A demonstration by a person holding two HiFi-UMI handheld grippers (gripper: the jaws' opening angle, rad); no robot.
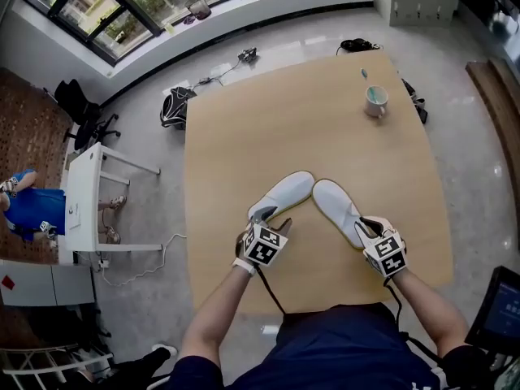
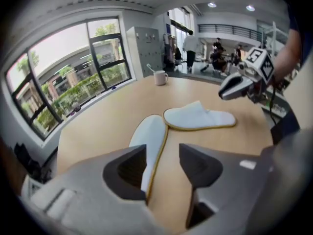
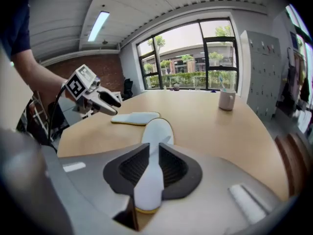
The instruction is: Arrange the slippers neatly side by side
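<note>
Right slipper (image 3: 157, 131) between right gripper (image 3: 152, 150) jaws

No lettering, brand or number is legible in any view. The only signs are black-and-white square markers on the marker cube (image 1: 264, 247) of the left gripper (image 1: 275, 220) and the marker cube (image 1: 387, 256) of the right gripper (image 1: 370, 227); these are coded patterns, not letters. The screen (image 1: 504, 311) at the lower right of the head view glows blue, its content too small to read. The mug (image 1: 376, 101) at upper right shows no readable print.
</note>
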